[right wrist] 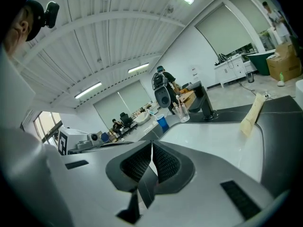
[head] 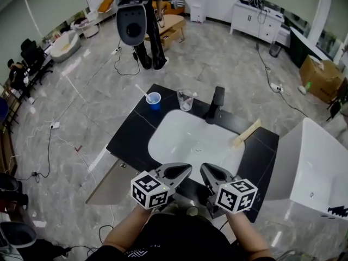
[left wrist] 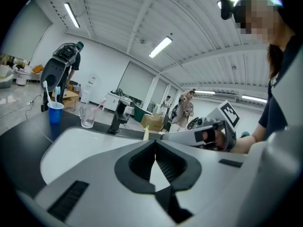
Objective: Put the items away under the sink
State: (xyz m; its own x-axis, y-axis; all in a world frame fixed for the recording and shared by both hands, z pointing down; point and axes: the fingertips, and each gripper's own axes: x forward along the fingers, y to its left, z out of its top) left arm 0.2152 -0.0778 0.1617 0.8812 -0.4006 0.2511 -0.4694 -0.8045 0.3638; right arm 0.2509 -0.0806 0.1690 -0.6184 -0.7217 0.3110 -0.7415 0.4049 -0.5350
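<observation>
A blue cup (head: 154, 100) with a toothbrush and a clear glass (head: 185, 100) with a toothbrush stand at the back of the black counter (head: 132, 137). A black faucet (head: 215, 104) rises behind the white sink (head: 190, 140). A beige tube-like item (head: 247, 132) lies on the sink's right rim. My left gripper (head: 184, 171) and right gripper (head: 207, 172) hover side by side over the counter's front edge, both shut and holding nothing. The left gripper view shows shut jaws (left wrist: 155, 144), the cup (left wrist: 55, 111) and the glass (left wrist: 87, 116). The right gripper view shows shut jaws (right wrist: 151, 148) and the beige item (right wrist: 251, 115).
A person stands by a tall black machine (head: 132, 16) beyond the counter. A white tub (head: 318, 165) sits close on the right. A flat grey panel (head: 109, 182) lies low at the counter's left front corner. Cables run across the floor.
</observation>
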